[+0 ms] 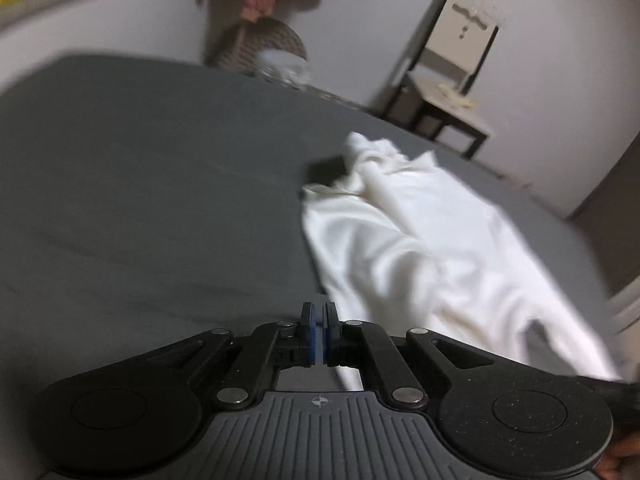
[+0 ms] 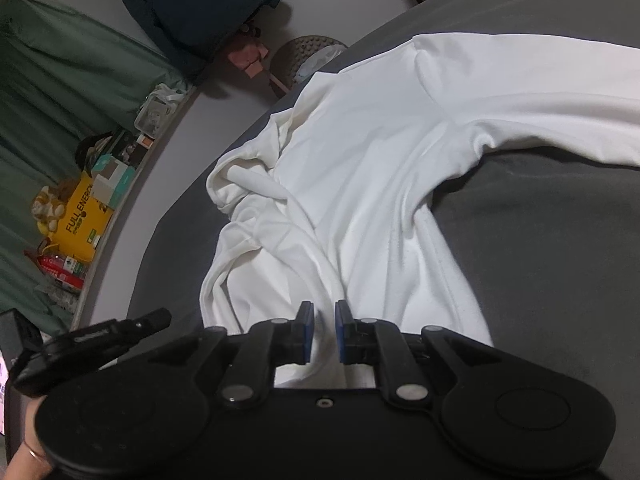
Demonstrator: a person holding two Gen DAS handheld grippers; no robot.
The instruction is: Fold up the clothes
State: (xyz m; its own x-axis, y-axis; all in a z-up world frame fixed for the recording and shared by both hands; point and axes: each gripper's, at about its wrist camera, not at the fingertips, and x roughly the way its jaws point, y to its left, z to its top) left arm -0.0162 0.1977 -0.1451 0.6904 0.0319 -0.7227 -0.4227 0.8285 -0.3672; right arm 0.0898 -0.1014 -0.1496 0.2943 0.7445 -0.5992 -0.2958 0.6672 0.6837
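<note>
Right wrist view: white garment (image 2: 360,168) lay crumpled on the grey bed (image 2: 540,240), beneath the right tongs (image 2: 324,330), released; left tongs (image 1: 319,334) clenched beside it, grasping nothing.

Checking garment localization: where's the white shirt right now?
The white shirt lies crumpled on the grey bed, directly ahead of the right gripper; in the left wrist view it sits right of the left gripper.

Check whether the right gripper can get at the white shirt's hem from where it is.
Probably yes: the right gripper is open directly over the white shirt, with fabric showing between its fingers and nothing in between.
</note>
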